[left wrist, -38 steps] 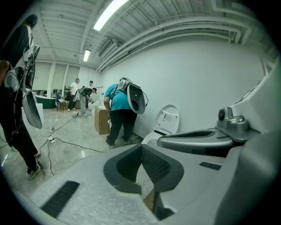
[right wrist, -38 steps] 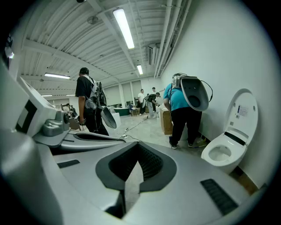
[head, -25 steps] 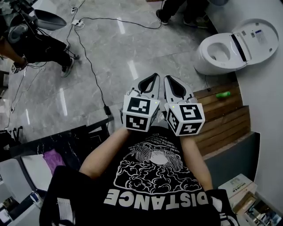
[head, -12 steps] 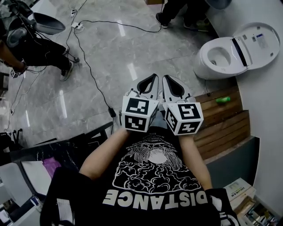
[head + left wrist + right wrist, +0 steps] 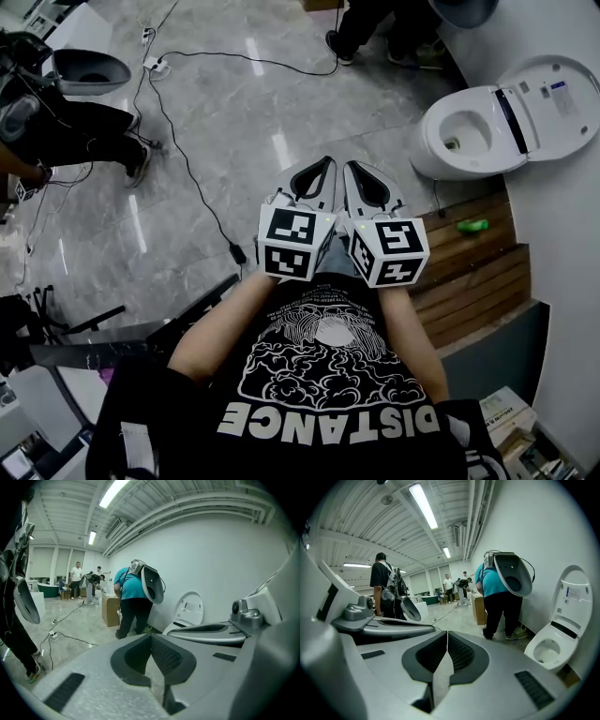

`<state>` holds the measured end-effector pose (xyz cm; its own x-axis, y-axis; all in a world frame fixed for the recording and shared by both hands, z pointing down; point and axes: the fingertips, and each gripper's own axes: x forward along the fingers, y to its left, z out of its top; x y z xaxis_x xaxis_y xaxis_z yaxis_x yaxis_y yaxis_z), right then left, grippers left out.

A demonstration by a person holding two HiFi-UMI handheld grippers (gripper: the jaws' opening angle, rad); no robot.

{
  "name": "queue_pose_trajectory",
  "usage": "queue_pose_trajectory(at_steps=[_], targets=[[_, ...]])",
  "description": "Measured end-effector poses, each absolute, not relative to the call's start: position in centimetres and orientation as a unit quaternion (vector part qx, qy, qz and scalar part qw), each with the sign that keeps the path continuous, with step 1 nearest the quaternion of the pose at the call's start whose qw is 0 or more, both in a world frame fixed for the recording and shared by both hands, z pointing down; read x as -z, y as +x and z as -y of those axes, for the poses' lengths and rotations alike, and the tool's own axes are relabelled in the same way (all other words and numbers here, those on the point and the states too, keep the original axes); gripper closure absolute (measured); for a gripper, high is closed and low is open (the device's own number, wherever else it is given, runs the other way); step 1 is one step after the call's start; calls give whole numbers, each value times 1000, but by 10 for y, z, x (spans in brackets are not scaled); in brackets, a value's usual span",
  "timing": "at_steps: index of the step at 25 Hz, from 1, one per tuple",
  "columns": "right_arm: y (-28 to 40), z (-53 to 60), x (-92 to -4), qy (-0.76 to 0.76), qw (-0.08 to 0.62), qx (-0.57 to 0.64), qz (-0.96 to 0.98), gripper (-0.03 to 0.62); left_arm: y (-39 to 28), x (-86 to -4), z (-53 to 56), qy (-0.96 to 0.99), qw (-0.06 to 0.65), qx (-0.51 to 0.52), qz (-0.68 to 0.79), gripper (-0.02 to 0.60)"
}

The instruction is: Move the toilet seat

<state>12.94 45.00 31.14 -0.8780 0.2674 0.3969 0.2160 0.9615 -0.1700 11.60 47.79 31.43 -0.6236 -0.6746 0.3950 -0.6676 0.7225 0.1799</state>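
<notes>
A white toilet (image 5: 441,141) stands at the upper right against the wall, its bowl open and its lid (image 5: 553,89) raised; I cannot tell the seat from the lid. In the right gripper view the toilet (image 5: 548,651) is low at the right, with the upright lid (image 5: 576,597) above it. Only the lid (image 5: 190,613) shows in the left gripper view. My left gripper (image 5: 328,161) (image 5: 151,635) and right gripper (image 5: 351,165) (image 5: 447,633) are side by side in front of my chest. Both are shut and empty, well short of the toilet.
A wooden stepped platform (image 5: 473,258) with a green object (image 5: 472,225) on it lies beside the toilet. A black cable (image 5: 192,169) runs across the grey floor. People stand at the left (image 5: 75,117) and at the top (image 5: 375,23). A cardboard box (image 5: 110,611) sits by the wall.
Both grippers have travelled forward together, still shut and side by side. The floor, the cable and the person at the left have slid across the head view.
</notes>
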Motion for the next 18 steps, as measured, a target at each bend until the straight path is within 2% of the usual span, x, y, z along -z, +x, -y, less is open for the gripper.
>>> queue_pose_trajectory(at_steps=[18], targets=[[6,-280,-339,-52,244,-121,961,574,-10,-333,-295,458,261,-54,848,569]])
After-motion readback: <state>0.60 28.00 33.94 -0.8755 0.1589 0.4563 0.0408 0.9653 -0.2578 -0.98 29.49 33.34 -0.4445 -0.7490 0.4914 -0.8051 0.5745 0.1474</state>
